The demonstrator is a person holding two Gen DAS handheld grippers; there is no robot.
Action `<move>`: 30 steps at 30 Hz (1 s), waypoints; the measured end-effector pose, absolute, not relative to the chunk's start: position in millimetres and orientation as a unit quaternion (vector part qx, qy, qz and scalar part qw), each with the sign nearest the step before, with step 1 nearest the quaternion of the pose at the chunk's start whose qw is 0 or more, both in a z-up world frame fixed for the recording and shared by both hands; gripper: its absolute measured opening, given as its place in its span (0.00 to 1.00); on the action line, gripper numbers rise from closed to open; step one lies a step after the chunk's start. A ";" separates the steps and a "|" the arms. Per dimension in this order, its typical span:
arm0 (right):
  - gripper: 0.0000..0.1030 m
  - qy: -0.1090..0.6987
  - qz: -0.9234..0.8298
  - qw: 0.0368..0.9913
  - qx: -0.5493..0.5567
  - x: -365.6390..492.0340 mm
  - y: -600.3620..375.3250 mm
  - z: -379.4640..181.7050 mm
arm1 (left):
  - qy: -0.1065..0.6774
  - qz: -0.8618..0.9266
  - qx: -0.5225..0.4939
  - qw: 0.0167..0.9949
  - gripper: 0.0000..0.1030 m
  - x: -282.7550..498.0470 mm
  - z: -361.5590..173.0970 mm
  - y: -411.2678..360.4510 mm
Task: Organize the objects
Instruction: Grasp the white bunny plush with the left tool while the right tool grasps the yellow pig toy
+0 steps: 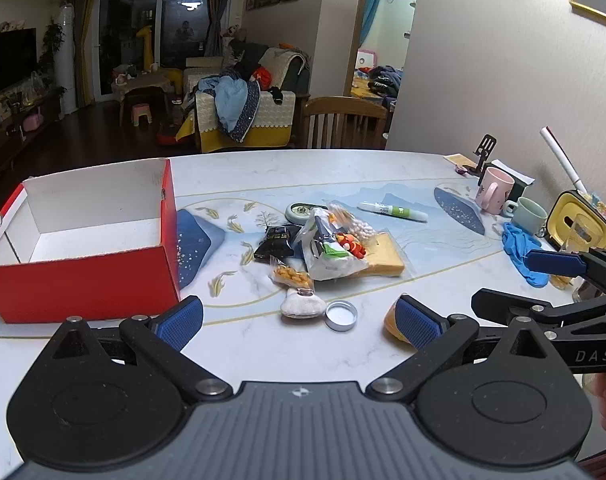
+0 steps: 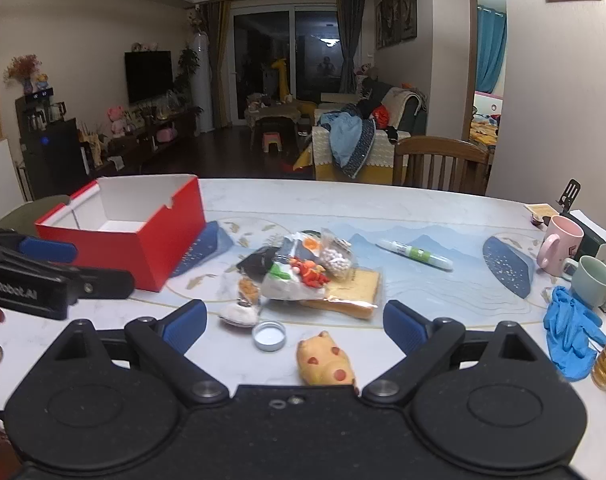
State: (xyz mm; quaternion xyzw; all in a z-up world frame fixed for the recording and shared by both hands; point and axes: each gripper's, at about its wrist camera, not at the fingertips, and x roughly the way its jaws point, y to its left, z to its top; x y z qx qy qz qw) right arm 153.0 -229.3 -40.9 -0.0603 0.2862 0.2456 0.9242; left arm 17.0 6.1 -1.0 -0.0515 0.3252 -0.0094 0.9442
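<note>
A red cardboard box (image 1: 83,264), open-topped and showing only its white inside, sits at the left end of the marble-patterned table (image 1: 343,168), its left side close to the table's left edge. The left gripper (image 1: 299,320) hovers above the near edge with its blue-padded fingers (image 1: 181,320) spread wide, nothing between them; a strip of bare table lies between the box and the clutter.

Centre table, a heap of small things: a black packet (image 1: 277,242), a clear bag of toys (image 1: 331,248) lying over a yellow sponge (image 1: 387,258), a packet of orange snacks (image 1: 293,276), a white pouch (image 1: 301,306) and, just beside it, a round metal lid (image 1: 341,315). A white-and-green marker (image 1: 395,212) lies apart, farther back. A yellow pig toy (image 2: 325,360) sits nearest the front edge, between the fingers of the right gripper (image 2: 295,328), which stand open and clear of it.

At right, a pink mug (image 1: 493,196), a green mug (image 1: 531,214) and a blue glove (image 1: 521,250) crowd the wall side.
</note>
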 end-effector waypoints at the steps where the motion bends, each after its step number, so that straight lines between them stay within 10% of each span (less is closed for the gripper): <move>1: 0.92 0.288 0.246 0.923 -0.064 156.1 -228.8 -42.9 | 0.326 -0.010 -0.051 0.944 1.00 20.0 -1.2 6.9; 30: 0.82 0.379 0.275 0.873 -0.134 221.8 -221.5 -127.1 | 0.428 -0.017 -0.017 0.904 1.00 152.1 -97.1 2.6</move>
